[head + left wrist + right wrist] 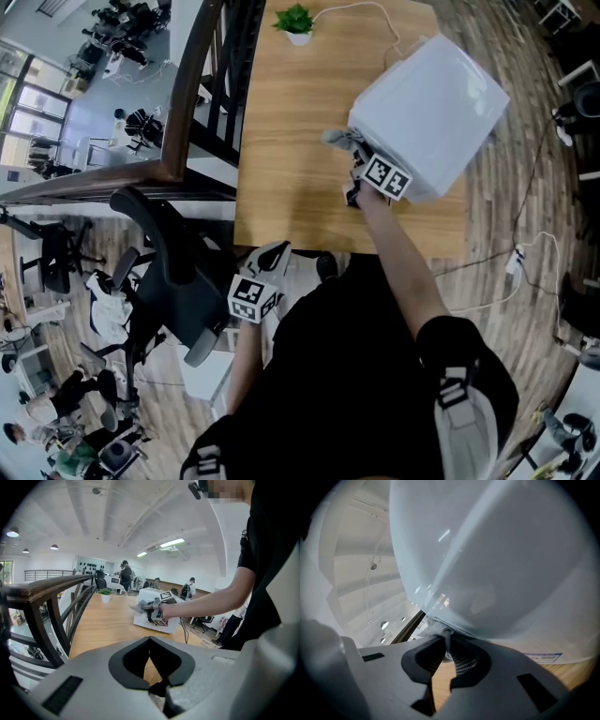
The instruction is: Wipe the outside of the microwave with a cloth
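Microwave [433, 111]: white; we see it on the bench [281, 150], upper right of the head view, turned askew to the bench edge.
Cloth [341, 140]: grey, bunched against the microwave's side that faces frame left.
Right hand-held gripper [449, 641]: we have it clamped on the cloth, close against the microwave.
Left hand-held gripper [149, 637]: jaws together on nothing, lower centre of the head view, off the bench's near edge.

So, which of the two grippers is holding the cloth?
The right gripper: its fingers are shut on the grey cloth, pressed against the microwave. The left gripper holds nothing and hangs off the table.
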Action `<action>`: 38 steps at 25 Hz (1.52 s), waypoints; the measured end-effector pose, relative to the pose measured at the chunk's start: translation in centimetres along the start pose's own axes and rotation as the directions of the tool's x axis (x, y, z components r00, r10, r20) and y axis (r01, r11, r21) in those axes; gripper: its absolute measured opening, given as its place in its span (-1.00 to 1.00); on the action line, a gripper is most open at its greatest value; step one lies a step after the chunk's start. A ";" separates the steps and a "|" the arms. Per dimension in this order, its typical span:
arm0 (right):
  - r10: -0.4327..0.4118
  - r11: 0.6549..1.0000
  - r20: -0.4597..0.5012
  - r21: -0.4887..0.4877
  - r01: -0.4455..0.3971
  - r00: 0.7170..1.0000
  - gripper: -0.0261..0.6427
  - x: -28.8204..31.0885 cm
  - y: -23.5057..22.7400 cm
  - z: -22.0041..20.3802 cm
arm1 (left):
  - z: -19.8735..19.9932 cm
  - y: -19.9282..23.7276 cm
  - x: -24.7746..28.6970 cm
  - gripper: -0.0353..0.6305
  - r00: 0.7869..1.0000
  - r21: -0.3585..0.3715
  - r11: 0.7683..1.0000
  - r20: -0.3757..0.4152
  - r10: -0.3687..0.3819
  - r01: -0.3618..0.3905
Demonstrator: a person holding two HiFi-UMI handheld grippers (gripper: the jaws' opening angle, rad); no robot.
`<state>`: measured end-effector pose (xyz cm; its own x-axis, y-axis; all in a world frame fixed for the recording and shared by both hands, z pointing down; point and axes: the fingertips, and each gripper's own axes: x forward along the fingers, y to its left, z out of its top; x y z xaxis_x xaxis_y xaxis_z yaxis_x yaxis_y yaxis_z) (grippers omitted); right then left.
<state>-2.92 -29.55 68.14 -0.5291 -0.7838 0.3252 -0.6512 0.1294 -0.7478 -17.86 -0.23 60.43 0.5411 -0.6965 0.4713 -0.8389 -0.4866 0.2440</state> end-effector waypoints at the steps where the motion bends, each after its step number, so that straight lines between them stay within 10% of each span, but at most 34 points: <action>1: 0.000 1.000 0.000 -0.001 0.000 1.000 -0.83 -0.2 0.0 0.0 | 0.0 -0.1 0.0 -0.89 1.000 0.003 1.000 0.000 -0.004 0.004; 38: -0.016 0.998 0.071 0.065 0.012 0.997 -0.81 -7.9 -3.6 1.2 | 0.9 -3.7 1.3 -0.89 0.992 0.081 0.989 -0.019 -0.121 0.122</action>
<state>4.28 -24.54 67.56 -0.4785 -0.8270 0.2953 -0.6208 0.0808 -0.7798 -13.97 0.21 59.40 0.6376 -0.6223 0.4540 -0.7587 -0.6094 0.2303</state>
